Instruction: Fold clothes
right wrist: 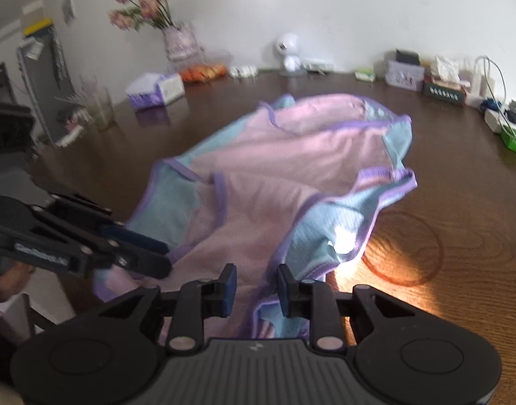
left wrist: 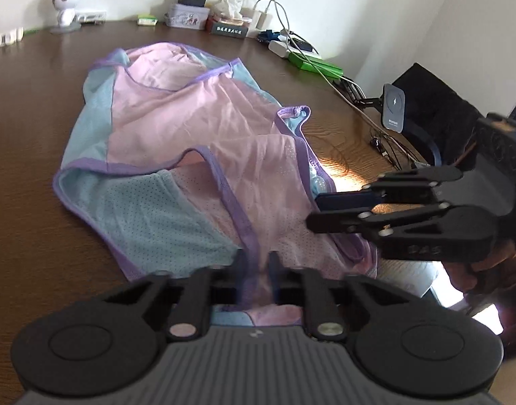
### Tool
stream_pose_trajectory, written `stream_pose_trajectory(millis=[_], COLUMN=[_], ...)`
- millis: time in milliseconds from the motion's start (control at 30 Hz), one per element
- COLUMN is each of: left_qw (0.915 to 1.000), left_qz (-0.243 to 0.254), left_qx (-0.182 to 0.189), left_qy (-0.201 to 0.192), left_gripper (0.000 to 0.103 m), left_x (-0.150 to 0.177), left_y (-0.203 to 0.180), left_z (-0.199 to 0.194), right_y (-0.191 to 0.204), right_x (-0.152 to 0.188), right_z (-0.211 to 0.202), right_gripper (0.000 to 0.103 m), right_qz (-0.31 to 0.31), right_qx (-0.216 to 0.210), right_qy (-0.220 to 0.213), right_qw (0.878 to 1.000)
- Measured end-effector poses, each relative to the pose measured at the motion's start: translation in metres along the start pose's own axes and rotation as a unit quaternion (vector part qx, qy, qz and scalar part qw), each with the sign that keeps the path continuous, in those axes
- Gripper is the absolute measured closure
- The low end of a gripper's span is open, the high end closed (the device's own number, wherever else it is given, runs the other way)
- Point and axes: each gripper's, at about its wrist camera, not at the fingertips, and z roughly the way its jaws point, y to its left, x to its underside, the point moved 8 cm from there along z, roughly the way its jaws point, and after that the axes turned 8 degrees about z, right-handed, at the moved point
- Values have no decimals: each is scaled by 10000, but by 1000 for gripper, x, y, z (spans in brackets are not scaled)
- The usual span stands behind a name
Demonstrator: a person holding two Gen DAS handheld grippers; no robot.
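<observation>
A pink and light-blue mesh garment [left wrist: 177, 128] with purple trim lies spread and rumpled on the brown wooden table [left wrist: 28, 175]. It also shows in the right wrist view [right wrist: 291, 168]. My left gripper [left wrist: 258, 263] is at the garment's near edge, its fingers close together with purple-trimmed cloth between them. It enters the right wrist view from the left [right wrist: 163, 256]. My right gripper [right wrist: 256, 287] stands open over the near edge, cloth lying between the fingers. In the left wrist view it comes in from the right [left wrist: 317, 211] at the garment's right edge.
Along the wall stand a white camera [left wrist: 65, 6], boxes and tissues [left wrist: 204, 13], chargers and cables [left wrist: 291, 44]. A phone mount [left wrist: 393, 108] and dark chair [left wrist: 436, 108] sit beyond the table's right edge. A flower vase [right wrist: 180, 40] and tissue pack [right wrist: 155, 89] stand far left.
</observation>
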Motion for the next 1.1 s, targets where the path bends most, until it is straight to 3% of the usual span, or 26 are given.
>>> stream_pose_trajectory(millis=[33,200,333,467,500,533,600,633,767,833,900,1000,1100], left_qw=[10000,9946,9859,9824,9827,9835,9865,9892,9948,9932,9896,9836,9784], left_qz=[-72,-654,-545,-706,-724,-684,-427,-246,254,312,351,468,447], left_qx=[-1,91,-431,-1031,-1043,-945,-762,-684,-786,-1047,-1366,-1738,-1995], left_qy=[-49,-796,-1521,-1387,-1346,-1384,-1383,-1272,-596,-393,-289,-147,-317], left_gripper=[101,102,101,94,87,69,49,48,52,65,72,95,101], left_x=[-1,-37,-80,-86,-83,-78,-65,-58,-31,-22,-17,-10,-12], left_y=[2,23,44,73,73,68,45,32,-5,-6,-1,7,15], left_z=[-1,-28,-37,-27,-32,-42,-53,-53,-28,-15,-9,-8,-19], right_y=[-1,-7,-19,-28,-29,-26,-15,-9,27,29,22,10,14], right_x=[-2,-40,-92,-105,-101,-96,-80,-71,-26,-15,-15,-21,-22], right_z=[0,-18,-21,15,10,0,-21,-30,-22,-7,4,11,13], right_gripper=[98,100,100,89,88,85,76,75,80,80,80,80,77], right_qz=[46,567,841,477,240,-28,-458,-656,-1488,-1729,-1642,-1290,-1278], right_qx=[12,-369,-572,-144,49,136,34,-57,-448,-223,30,66,1], right_qy=[-13,-636,-1340,-1012,-1044,-1132,-1222,-1237,-597,-452,-405,-355,-407], right_qw=[10000,9957,9858,9936,9942,9935,9914,9901,9860,9836,9856,9910,9910])
